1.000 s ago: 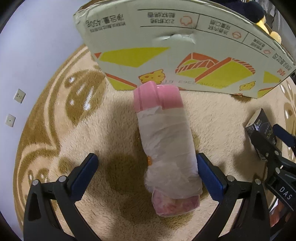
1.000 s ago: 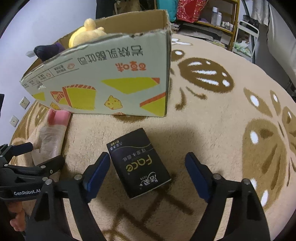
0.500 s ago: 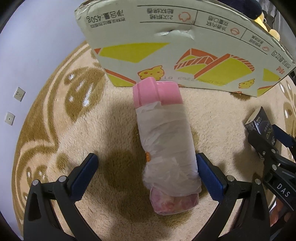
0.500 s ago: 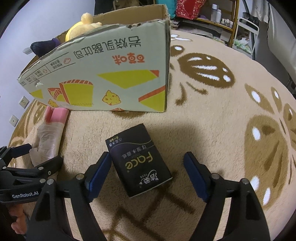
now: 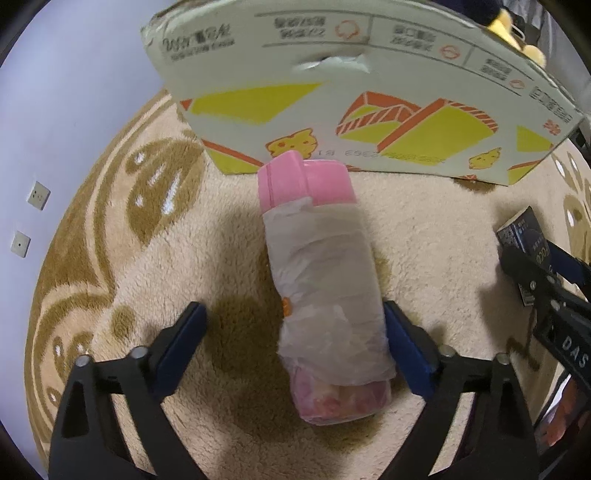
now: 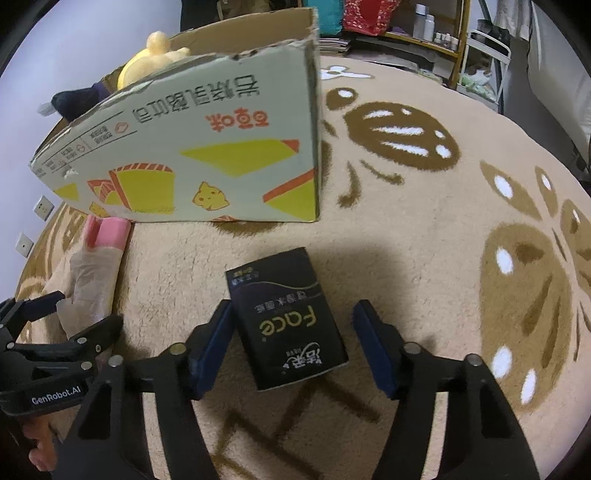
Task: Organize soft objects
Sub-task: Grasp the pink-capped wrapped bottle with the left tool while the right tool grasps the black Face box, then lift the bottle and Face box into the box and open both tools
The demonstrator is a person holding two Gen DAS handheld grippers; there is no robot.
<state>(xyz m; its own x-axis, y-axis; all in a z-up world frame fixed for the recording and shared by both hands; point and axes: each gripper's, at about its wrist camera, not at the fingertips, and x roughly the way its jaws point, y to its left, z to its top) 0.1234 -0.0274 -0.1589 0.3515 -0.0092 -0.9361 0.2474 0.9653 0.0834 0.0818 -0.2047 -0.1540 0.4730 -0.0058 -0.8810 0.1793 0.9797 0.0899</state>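
Note:
A pink-capped tube wrapped in thin white plastic lies on the carpet, its cap end by the cardboard box. My left gripper is open around its near end, the right finger touching the wrap. The tube also shows in the right wrist view. A black "Face" tissue pack lies flat on the carpet. My right gripper is open around it, the left finger close to its side. The box holds a yellow plush toy and a dark soft item.
A beige carpet with brown patterns covers the floor. A wall with sockets is on the left. Shelves with bottles and a rack stand behind the carpet. The left gripper shows at the lower left of the right wrist view.
Both grippers have moved forward a little over their objects. The right gripper now has the black pack further between its fingers. Both stay open.

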